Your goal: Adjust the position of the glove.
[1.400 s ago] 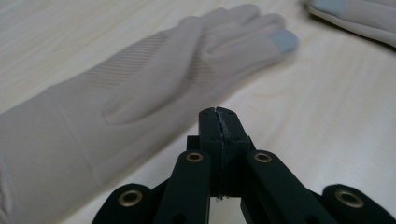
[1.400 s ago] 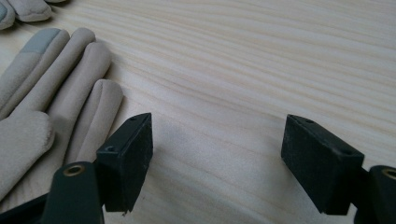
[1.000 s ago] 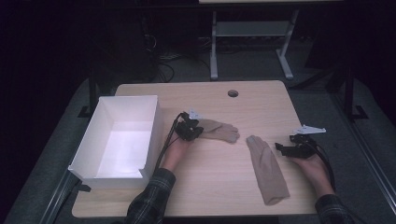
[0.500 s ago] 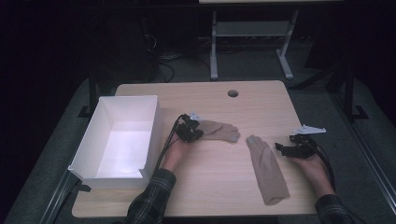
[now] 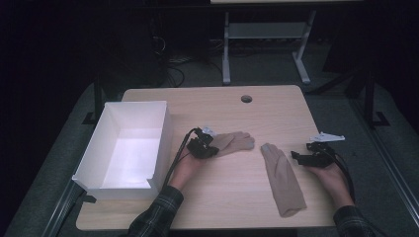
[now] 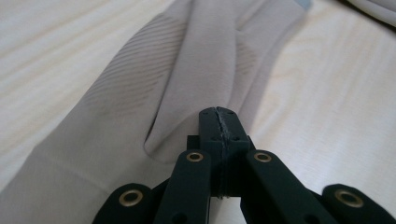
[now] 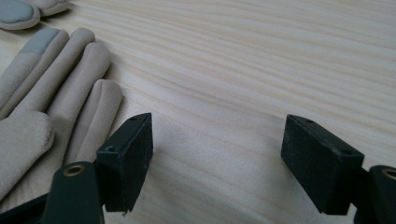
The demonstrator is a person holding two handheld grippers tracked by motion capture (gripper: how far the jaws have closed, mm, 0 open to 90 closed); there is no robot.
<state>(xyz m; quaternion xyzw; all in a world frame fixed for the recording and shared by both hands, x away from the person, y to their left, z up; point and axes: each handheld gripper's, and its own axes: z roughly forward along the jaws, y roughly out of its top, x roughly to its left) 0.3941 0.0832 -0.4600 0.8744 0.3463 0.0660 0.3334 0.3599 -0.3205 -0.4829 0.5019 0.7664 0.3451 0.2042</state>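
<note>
high view / left hand [image 5: 185,170]: forearm in a plaid sleeve comes in from the bottom edge, angled up and right. It holds the left gripper [image 5: 201,146] low on the table [image 5: 276,106], just right of the white box.
high view / left gripper: sits at the cuff end of the left glove [image 5: 233,142]. That glove lies across the table middle with its fingers pointing right.
high view / right hand [image 5: 330,173]: near the table's right edge, with the right gripper [image 5: 307,157] pointing left toward the right glove [image 5: 282,177]. Close beside the glove; contact cannot be judged from here.
high view / right glove: flat, lengthwise, fingertips at the far end and cuff toward the person. Well apart from the left glove's cuff, though the two sets of fingertips lie near each other.
high view / white box [image 5: 129,144]: open top, on the left side of the table, one corner past the table's left edge. Inside is bare white floor, lit.
left gripper view / jaws: clenched tight together, pinching a raised fold of beige glove fabric [image 6: 140,102]. The rest of the glove lies spread on the wood.
right gripper view / jaws: spread wide, low over bare wood, gripping nothing.
right gripper view / glove fingers [image 7: 70,70]: just left of the left jaw, flat on the table, one tip grey. Another grey tip [image 7: 18,13] shows at top left.
</note>
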